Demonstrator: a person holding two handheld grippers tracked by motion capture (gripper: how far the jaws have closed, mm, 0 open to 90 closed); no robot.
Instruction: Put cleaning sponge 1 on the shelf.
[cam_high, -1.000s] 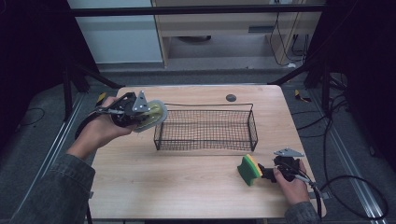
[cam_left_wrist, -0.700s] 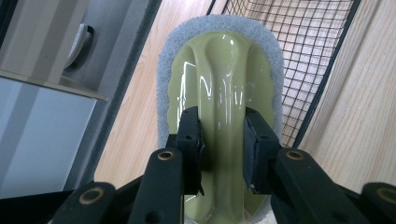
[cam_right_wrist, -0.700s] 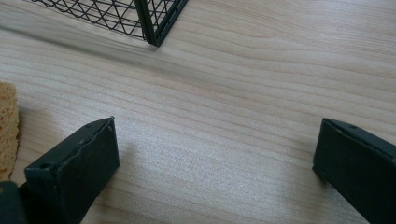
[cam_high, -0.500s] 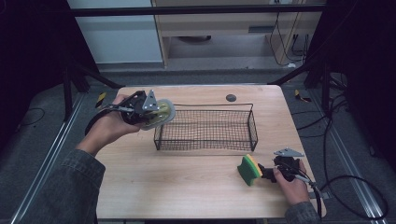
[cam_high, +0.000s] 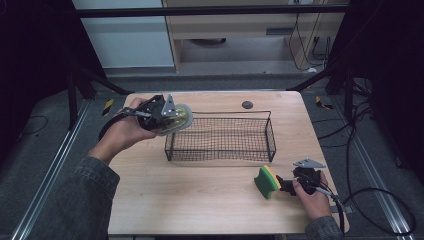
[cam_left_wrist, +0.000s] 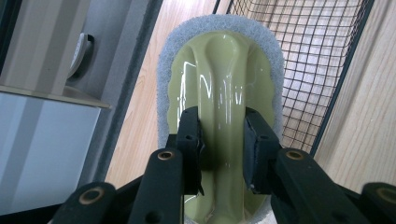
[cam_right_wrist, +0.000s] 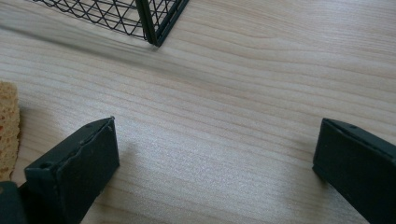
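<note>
My left gripper (cam_high: 169, 118) is shut on a scrubber (cam_high: 181, 119) with a pale green plastic handle and a grey-white pad. It holds the scrubber in the air at the left end of the black wire basket (cam_high: 222, 137). In the left gripper view the pads (cam_left_wrist: 189, 140) clamp the handle's ridge, and the scrubber (cam_left_wrist: 224, 70) hangs over the table edge beside the basket (cam_left_wrist: 303, 70). My right gripper (cam_high: 281, 184) rests on the table at the front right, open, just right of a green and yellow sponge (cam_high: 265, 181). The right gripper view has that gripper (cam_right_wrist: 215, 149) over bare wood, with the sponge (cam_right_wrist: 7, 126) at the left edge.
The wooden table (cam_high: 200, 200) carries a small dark round disc (cam_high: 247, 105) near its far edge. A near corner of the basket (cam_right_wrist: 149, 18) stands ahead of the right gripper. Cables trail over the floor (cam_high: 380, 200) at the right.
My left hand has carried the scrubber to the right, closer to the basket's left end. The right hand and the sponge have stayed put.
</note>
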